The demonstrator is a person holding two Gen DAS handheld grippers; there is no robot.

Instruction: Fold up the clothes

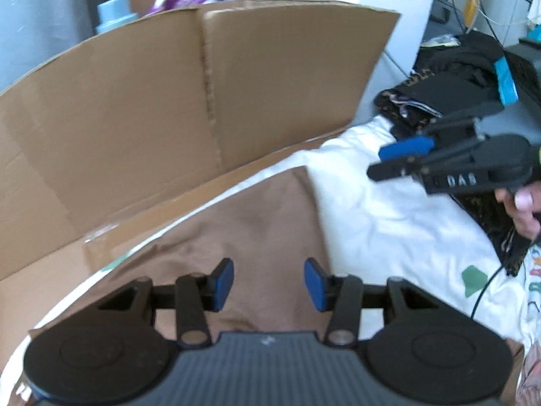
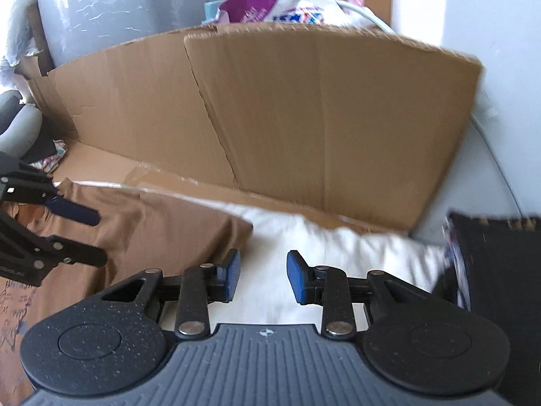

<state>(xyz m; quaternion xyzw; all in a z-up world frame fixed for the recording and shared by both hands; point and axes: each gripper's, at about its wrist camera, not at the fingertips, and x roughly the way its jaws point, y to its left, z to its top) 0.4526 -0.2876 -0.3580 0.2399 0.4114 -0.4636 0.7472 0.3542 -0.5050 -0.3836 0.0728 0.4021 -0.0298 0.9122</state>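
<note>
Both grippers above the brown garment, jaws apart and empty.

The left gripper (image 1: 268, 284) hangs over the brown garment (image 1: 257, 233) at lower centre; the right gripper (image 2: 263, 277) hangs over the white cloth (image 2: 324, 253) beside it. A cardboard sheet (image 2: 304, 111) fills the upper frame; a dark garment pile (image 1: 449, 81) lies upper right.

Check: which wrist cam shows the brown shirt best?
Left wrist: the brown shirt fills the centre beneath the open left claw, top edge and corner visible. Right wrist catches it only at the left, partly hidden by the other claw.
</note>
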